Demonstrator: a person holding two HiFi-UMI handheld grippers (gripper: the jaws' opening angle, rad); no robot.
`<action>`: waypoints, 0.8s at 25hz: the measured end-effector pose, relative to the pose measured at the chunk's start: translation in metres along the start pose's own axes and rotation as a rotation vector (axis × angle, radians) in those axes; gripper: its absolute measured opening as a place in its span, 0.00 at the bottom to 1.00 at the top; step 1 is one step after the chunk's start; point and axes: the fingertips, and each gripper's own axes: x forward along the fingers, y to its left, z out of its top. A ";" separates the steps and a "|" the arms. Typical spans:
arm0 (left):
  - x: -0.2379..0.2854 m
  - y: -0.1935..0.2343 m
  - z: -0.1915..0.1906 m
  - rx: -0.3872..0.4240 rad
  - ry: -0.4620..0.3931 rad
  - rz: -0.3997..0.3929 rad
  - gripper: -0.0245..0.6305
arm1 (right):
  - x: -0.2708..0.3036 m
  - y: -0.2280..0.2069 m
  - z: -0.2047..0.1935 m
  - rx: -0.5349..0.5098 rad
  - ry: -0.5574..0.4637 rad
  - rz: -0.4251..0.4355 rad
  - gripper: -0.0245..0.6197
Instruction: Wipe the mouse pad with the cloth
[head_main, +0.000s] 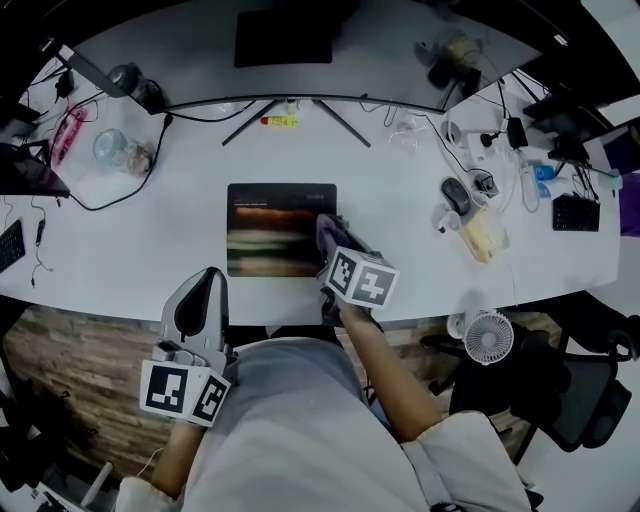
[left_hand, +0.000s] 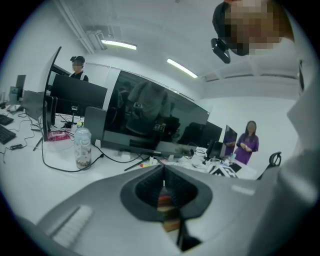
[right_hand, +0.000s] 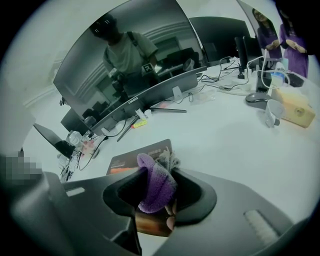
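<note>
Cloth (right_hand: 154, 185) in right gripper (head_main: 332, 240); monitor (right_hand: 130, 65) behind mouse pad (head_main: 265, 240).

My white desk (head_main: 130, 250): dark mouse pad (head_main: 270, 225) in the middle near my edge, monitor stand (head_main: 343, 124) and a yellow marker (head_main: 279, 121) far, glass jar (head_main: 110, 146) far left, mouse (head_main: 456, 195) and beige box (head_main: 482, 234) right.
</note>
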 end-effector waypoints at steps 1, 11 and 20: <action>0.000 -0.001 0.000 -0.001 -0.001 -0.002 0.04 | -0.001 -0.002 -0.001 0.001 0.000 -0.003 0.27; 0.003 -0.010 -0.003 -0.007 0.000 -0.015 0.04 | -0.011 -0.009 -0.008 -0.005 -0.018 -0.021 0.27; 0.004 -0.011 -0.004 -0.006 0.007 -0.021 0.04 | -0.013 -0.006 -0.011 -0.027 -0.037 -0.022 0.27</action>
